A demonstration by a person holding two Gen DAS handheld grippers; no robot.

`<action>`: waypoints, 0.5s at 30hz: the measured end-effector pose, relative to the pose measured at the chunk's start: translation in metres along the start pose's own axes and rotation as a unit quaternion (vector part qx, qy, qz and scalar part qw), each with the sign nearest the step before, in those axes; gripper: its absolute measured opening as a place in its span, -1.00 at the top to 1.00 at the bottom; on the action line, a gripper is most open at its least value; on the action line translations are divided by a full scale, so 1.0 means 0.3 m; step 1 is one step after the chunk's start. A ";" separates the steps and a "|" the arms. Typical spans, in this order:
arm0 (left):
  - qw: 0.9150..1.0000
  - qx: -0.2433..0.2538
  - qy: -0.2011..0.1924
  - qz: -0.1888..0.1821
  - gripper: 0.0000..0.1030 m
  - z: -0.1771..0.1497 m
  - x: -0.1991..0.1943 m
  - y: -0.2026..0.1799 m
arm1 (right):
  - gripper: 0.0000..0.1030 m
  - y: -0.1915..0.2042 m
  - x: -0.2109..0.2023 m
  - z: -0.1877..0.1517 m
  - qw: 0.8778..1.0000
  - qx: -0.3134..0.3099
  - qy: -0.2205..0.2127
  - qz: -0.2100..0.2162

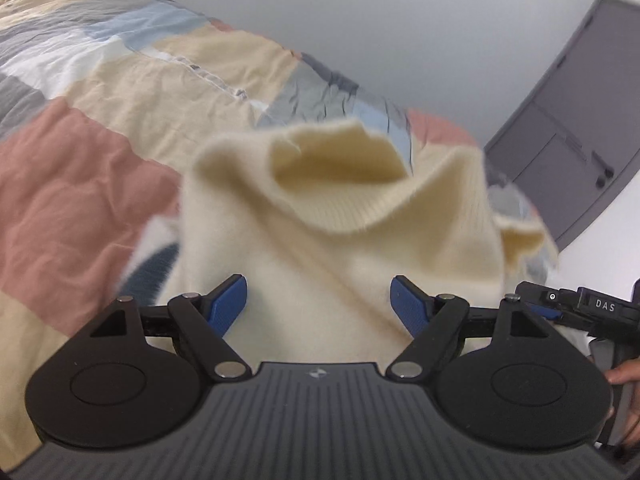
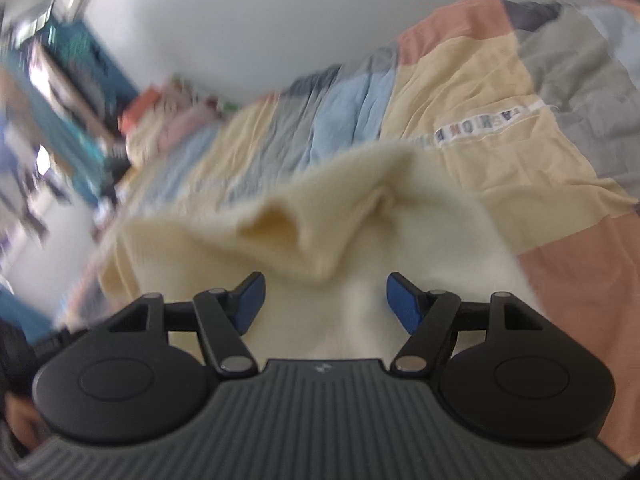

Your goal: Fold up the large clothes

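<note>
Leftmost in the left wrist view, a patchwork quilt of pink, cream, grey and blue blocks is seen spreading from nine o'clock up toward eleven. At the centre, a cream knitted sweater is lying crumpled on the quilt, its ribbed opening gaping toward twelve o'clock. The left gripper is being held at six o'clock with its blue pads spread wide above the knit, nothing being pinched. At three o'clock a grey door is seen, and below it the right gripper's body is seen at the edge.

In the right wrist view, blurred shelving is seen at nine o'clock. The sweater is bunched at the centre, and the right gripper is likewise spread wide, gripping nothing. The quilt is stretching toward two o'clock.
</note>
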State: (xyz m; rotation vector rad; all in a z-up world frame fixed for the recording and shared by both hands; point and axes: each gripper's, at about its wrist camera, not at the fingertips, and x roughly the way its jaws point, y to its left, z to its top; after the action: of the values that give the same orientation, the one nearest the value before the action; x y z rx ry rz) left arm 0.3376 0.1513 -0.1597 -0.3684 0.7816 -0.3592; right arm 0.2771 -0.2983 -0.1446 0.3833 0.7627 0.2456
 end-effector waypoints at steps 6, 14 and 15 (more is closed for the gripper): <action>1.000 0.016 -0.009 0.019 -0.60 0.021 0.084 -0.009 | -0.33 0.033 0.091 0.002 0.999 -0.043 0.006 -0.033; 0.997 -0.028 -0.058 0.032 -0.60 0.100 0.221 0.042 | -0.29 -0.025 0.213 0.088 0.998 -0.030 -0.038 -0.029; 0.997 -0.035 -0.065 0.031 -0.60 0.111 0.229 0.051 | -0.29 -0.035 0.217 0.092 0.998 -0.024 -0.046 -0.025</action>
State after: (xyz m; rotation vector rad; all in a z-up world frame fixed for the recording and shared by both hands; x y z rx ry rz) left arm 0.4098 0.1406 -0.1869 -0.4280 0.6771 -0.2470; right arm 0.3429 -0.2917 -0.1713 0.3282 0.6745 0.1978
